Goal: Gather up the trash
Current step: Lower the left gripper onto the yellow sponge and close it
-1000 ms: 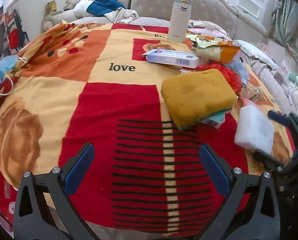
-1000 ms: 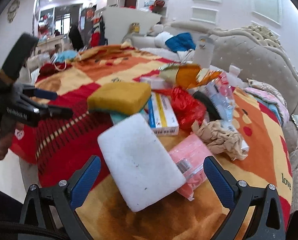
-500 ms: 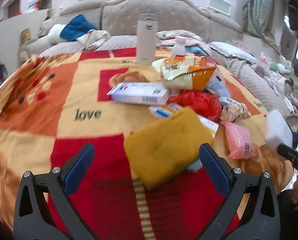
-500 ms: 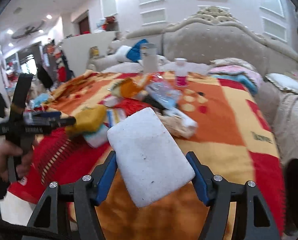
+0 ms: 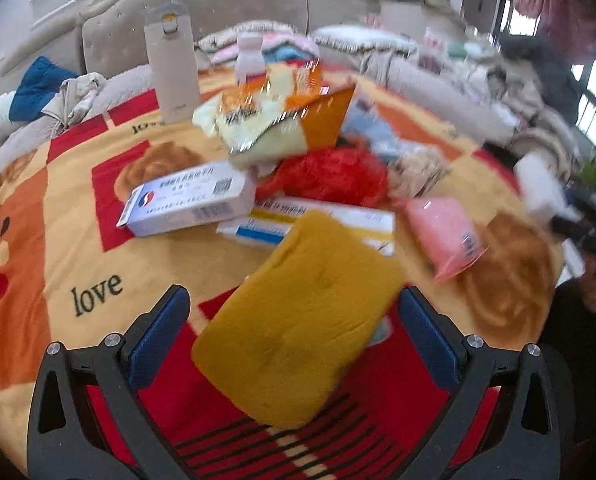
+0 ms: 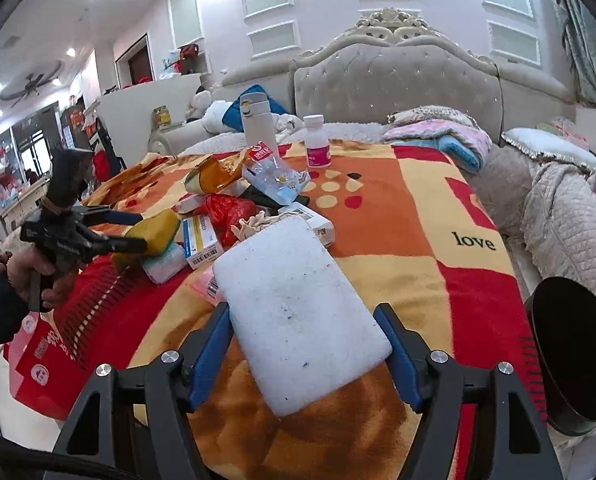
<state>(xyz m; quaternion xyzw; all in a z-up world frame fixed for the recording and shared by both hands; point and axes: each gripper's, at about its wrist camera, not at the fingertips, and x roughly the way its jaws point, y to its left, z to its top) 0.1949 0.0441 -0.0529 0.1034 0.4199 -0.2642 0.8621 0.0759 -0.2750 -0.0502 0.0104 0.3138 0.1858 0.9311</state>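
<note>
Here, over the blanket (image 6: 409, 216), right jaws grip the white sponge (image 6: 298, 312); left jaws (blurred) seemingly open.

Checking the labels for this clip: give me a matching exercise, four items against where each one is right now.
Items:
1. white foam block
2. yellow sponge
3. tall beige flask
4. pink packet

Places:
A. upright at the blanket's far edge
B. between the right gripper pads
C. flat on the blanket, right of the boxes
D. between the open left gripper fingers

Pairs: 1-B, 2-D, 3-A, 4-C
</note>
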